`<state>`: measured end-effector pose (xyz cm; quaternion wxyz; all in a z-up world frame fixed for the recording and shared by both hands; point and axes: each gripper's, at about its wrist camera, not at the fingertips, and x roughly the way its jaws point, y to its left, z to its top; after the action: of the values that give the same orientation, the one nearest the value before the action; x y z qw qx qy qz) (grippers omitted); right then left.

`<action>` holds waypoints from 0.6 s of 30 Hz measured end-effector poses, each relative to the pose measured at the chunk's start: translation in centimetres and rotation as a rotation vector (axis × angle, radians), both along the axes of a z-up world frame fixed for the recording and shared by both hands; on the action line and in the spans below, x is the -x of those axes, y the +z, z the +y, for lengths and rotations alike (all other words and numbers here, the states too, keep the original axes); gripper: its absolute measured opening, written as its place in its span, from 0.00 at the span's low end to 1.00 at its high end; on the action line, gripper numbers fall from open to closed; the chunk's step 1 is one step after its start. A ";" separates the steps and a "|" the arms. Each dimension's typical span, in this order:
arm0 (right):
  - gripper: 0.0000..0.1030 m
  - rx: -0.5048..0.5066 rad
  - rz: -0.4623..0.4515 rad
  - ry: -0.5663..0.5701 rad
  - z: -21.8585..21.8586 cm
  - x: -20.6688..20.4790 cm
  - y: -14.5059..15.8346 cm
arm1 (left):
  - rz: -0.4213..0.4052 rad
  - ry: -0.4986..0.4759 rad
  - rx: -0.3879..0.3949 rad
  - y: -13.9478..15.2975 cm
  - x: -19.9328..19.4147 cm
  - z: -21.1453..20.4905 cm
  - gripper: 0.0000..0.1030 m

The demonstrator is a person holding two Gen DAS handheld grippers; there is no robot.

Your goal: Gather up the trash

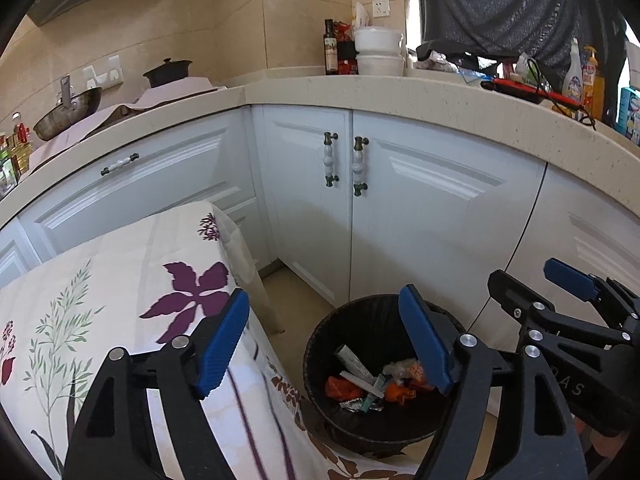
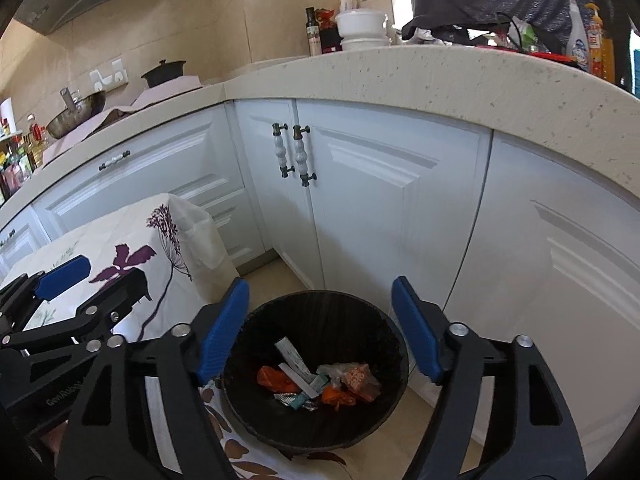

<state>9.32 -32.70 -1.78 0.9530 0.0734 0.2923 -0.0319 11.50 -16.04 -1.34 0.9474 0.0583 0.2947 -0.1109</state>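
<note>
Cabinets (image 1: 420,200): white doors under a speckled countertop (image 1: 400,92).
Table (image 1: 120,300): floral cloth, beside the bin.
Bin (image 2: 320,320): black, round, on the floor below both grippers.
Trash (image 2: 320,384): wrappers and orange scraps on the bin's bottom.
Left gripper (image 1: 324,344): jaws wide apart, holding nothing.
Right gripper (image 2: 320,328): jaws wide apart, holding nothing.

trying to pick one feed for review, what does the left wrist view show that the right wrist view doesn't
Only the left wrist view: the blue and white box at the counter's far right end, and the right gripper at its right edge.

Only the right wrist view: the left gripper over the floral cloth at left.

Both: the black bin holding wrappers, white cabinets, the beige countertop, and each camera's own fingers wide open, empty.
</note>
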 end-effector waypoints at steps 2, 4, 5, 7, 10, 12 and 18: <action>0.76 0.004 -0.006 -0.005 0.4 0.5 0.3 | -0.007 0.004 0.000 0.3 0.4 0.5 0.75; 0.77 0.011 -0.010 -0.005 0.8 1.1 0.5 | -0.015 0.006 -0.003 0.6 0.9 1.1 0.75; 0.78 0.014 -0.011 -0.004 1.1 1.3 0.6 | -0.023 0.011 -0.007 0.7 1.3 1.5 0.76; 0.79 0.021 -0.012 -0.002 1.7 2.0 0.8 | -0.037 0.018 -0.014 1.0 2.0 2.1 0.78; 0.80 0.030 -0.015 0.001 2.6 2.8 0.9 | -0.053 0.031 -0.018 1.3 3.0 3.2 0.79; 0.81 0.033 -0.017 0.000 3.2 3.5 1.1 | -0.059 0.039 -0.017 1.4 3.8 4.2 0.80; 0.83 0.041 -0.024 0.007 5.1 5.5 1.4 | -0.080 0.064 -0.021 1.7 5.7 6.8 0.81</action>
<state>3.81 -27.57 -0.37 0.9578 0.0533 0.2804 -0.0338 5.82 -9.21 0.41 0.9609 0.0629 0.2591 -0.0751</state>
